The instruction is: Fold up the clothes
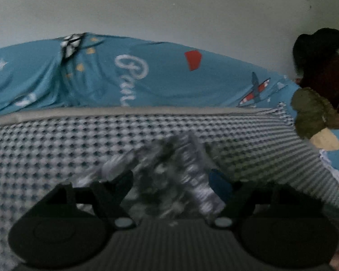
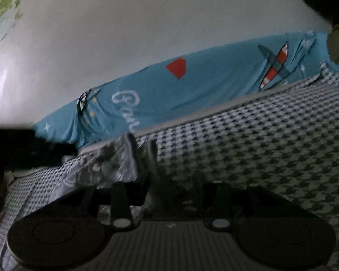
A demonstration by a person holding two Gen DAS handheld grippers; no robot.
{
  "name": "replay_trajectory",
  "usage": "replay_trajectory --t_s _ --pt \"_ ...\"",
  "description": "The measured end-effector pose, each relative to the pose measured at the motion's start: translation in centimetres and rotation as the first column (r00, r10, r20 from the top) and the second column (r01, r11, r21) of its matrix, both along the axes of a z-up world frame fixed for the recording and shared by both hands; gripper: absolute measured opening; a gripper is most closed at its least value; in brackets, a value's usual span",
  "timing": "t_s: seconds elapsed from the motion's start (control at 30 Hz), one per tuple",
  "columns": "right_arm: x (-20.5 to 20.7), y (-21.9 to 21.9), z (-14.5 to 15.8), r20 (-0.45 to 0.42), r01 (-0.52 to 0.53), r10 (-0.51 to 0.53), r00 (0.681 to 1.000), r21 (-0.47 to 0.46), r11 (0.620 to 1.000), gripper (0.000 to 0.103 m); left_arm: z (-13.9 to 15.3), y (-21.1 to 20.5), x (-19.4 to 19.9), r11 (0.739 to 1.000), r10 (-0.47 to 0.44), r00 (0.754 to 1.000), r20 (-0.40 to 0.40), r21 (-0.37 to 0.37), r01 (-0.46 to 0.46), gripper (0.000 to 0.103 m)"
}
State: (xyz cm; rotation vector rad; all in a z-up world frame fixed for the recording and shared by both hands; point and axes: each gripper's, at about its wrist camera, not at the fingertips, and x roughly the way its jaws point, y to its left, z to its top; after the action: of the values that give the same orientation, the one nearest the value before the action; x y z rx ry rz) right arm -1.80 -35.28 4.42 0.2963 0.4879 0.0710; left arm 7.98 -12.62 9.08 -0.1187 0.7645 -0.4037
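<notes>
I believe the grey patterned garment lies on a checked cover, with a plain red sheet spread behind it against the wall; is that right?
Not quite: the sheet behind is blue with printed planes and lettering, not plain red, as the left wrist view shows. The grey patterned garment does lie on the checked cover.

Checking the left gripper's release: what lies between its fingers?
In the left wrist view, the crumpled grey patterned garment lies between the open left gripper's fingers.

Home bedroom: bed with cartoon-print blue sheet (image 1: pixel 169 76), checked blanket (image 1: pixel 45 149).
</notes>
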Motion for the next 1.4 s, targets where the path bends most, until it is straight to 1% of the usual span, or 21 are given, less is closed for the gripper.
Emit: replay_trajectory --t_s 0.1,0.2,0.27,0.43,0.53,0.67,0.8,0.9,0.93,0.97,1.03,1.07,1.17,1.3,1.4 --pt "-0.1 0.6 0.6 0.053 -0.071 0.071 0.996 0.009 0.997 0.041 -1.1 1.6 -1.8 0.999 0.030 0.999 -0.021 0.017 -0.030 0.077" --pt "0.1 1.8 0.9 0.088 -0.150 0.150 0.985 -0.007 0.989 0.041 -2.3 2.8 -3.7 0.998 0.055 0.998 -0.038 0.042 -0.053 0.077" --pt "0.7 2.6 1.0 0.090 -0.200 0.200 0.976 -0.010 0.980 0.041 -3.0 3.2 -4.7 0.997 0.059 0.997 -0.056 0.044 -0.056 0.077" --pt "2.4 4.7 0.7 0.065 -0.258 0.259 0.964 -0.025 0.966 0.041 -4.7 3.1 -6.3 0.994 0.069 0.995 -0.066 0.086 -0.063 0.077" --pt "2.9 5.0 0.6 0.056 -0.266 0.266 0.962 -0.015 0.964 0.041 -5.4 3.5 -6.8 0.994 0.076 0.994 -0.076 0.081 -0.070 0.077" --pt "4.1 5.3 0.2 0.032 -0.278 0.277 0.960 0.008 0.961 0.041 -6.3 3.8 -6.9 0.993 0.089 0.992 -0.087 0.079 -0.082 0.081" --pt "6.0 5.6 -1.1 -0.045 -0.251 0.250 0.967 -0.023 0.968 0.040 -7.2 3.8 -7.0 0.993 0.101 0.990 -0.098 0.074 -0.094 0.081" --pt "6.9 5.5 -2.3 -0.089 -0.223 0.218 0.972 -0.044 0.974 0.035 -7.5 3.8 -7.0 0.993 0.107 0.990 -0.097 0.068 -0.100 0.082" --pt "7.1 5.5 -2.6 -0.099 -0.216 0.211 0.973 -0.050 0.975 0.029 -7.6 3.8 -7.0 0.992 0.110 0.989 -0.098 0.067 -0.104 0.082" --pt "7.3 5.4 -3.0 -0.108 -0.209 0.202 0.973 -0.057 0.976 0.027 -7.7 3.8 -6.9 0.992 0.113 0.989 -0.099 0.066 -0.107 0.082" --pt "7.8 5.0 -3.9 -0.139 -0.192 0.185 0.973 -0.040 0.981 0.021 -7.7 3.7 -6.9 0.992 0.115 0.988 -0.100 0.066 -0.109 0.082" --pt "8.1 4.7 -4.4 -0.150 -0.185 0.180 0.972 -0.021 0.983 0.020 -7.8 3.6 -6.9 0.992 0.115 0.988 -0.098 0.067 -0.109 0.082" --pt "8.4 4.3 -4.8 -0.155 -0.174 0.171 0.973 -0.001 0.985 0.018 -8.0 3.6 -6.9 0.991 0.119 0.988 -0.096 0.069 -0.112 0.084" --pt "8.1 4.6 -4.8 -0.147 -0.178 0.172 0.974 -0.029 0.984 0.018 -7.9 3.6 -7.2 0.992 0.119 0.988 -0.098 0.063 -0.113 0.085" --pt "7.6 4.6 -4.4 -0.129 -0.188 0.181 0.975 -0.036 0.982 0.021 -7.1 4.3 -7.1 0.993 0.118 0.988 -0.103 0.036 -0.115 0.085"
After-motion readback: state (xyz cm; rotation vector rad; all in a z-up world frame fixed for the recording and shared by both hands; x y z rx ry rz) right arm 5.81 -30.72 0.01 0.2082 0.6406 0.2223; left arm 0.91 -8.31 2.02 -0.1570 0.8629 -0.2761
